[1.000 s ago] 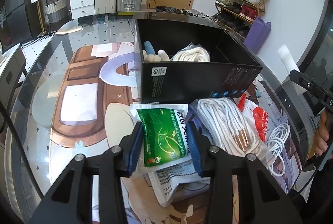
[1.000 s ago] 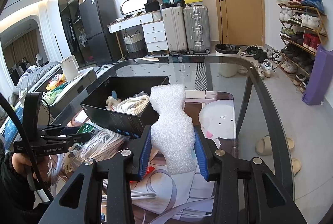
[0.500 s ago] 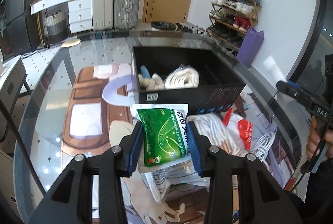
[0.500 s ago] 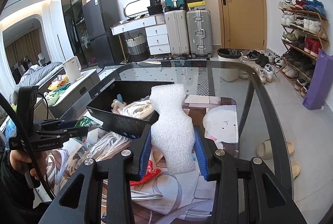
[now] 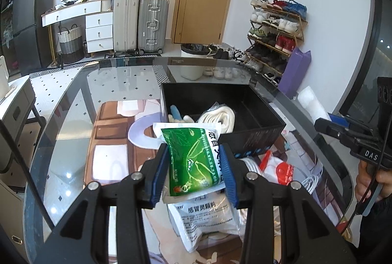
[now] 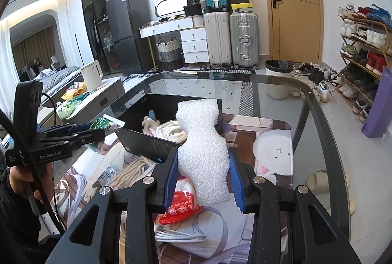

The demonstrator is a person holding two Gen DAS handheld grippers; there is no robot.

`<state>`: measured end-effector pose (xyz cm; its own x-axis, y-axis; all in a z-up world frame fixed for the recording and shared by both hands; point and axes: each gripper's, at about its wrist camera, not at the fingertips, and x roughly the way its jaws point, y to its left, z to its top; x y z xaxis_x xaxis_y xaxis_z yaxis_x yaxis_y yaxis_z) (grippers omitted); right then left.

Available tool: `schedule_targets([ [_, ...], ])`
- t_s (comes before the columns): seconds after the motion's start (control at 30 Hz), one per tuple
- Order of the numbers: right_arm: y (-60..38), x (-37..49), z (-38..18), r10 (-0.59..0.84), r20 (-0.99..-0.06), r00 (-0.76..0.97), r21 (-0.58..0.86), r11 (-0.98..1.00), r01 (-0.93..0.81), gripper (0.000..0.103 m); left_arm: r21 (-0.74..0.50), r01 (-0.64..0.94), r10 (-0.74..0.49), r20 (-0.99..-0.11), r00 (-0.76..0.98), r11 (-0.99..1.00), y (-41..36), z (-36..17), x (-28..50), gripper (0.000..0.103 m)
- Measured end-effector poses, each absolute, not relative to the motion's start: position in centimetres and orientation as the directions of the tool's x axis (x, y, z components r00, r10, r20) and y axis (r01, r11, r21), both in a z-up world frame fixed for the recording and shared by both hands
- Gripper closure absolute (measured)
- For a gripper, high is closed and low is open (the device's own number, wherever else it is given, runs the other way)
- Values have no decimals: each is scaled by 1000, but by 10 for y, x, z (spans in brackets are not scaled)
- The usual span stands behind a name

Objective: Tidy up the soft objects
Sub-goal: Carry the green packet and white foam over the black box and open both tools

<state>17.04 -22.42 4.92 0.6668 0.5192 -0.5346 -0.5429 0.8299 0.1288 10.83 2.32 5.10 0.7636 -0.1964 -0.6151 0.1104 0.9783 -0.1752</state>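
We had the left tool [image 5: 194, 167] pinching a green packet [image 5: 193, 161], lifted just short of the black box [image 5: 257, 134], and the right tool [image 6: 203, 180] pinching a white foam piece [image 6: 203, 153] above the worktop [image 6: 318, 141] clutter. In the box already lay a rope coil [image 5: 218, 117] and a small toy [image 5: 176, 114]. By our reckoning the job was partly done: a second packet [image 5: 205, 217], loose rope [image 6: 132, 168], a red bag [image 6: 180, 207] and a cable [image 6: 178, 235] lay outside. The tools hid what lay beneath them.
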Motion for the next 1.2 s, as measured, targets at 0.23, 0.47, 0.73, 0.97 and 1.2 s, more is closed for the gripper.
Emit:
schedule_targets([
  [0.23,-205,173,60,513,-543,665,86,822,-564,64,-193,118,-210,-584,784,974,22,62,117,63],
  [0.47,-189,182,67,522,-546,655,71,808,-584,64,-180,122,-204,-570,795,976,20,69,126,63],
  [0.73,-174,193,71,541,-544,641,79,794,-603,64,-180,106,-192,-572,798,978,22,72,140,63],
  [0.97,-168,206,75,547,-539,641,85,792,-604,64,-183,98,-187,-568,801,978,25,73,151,63],
  [1.2,-161,220,69,545,-548,635,96,795,-599,64,-174,101,-185,-574,798,979,23,70,163,63],
])
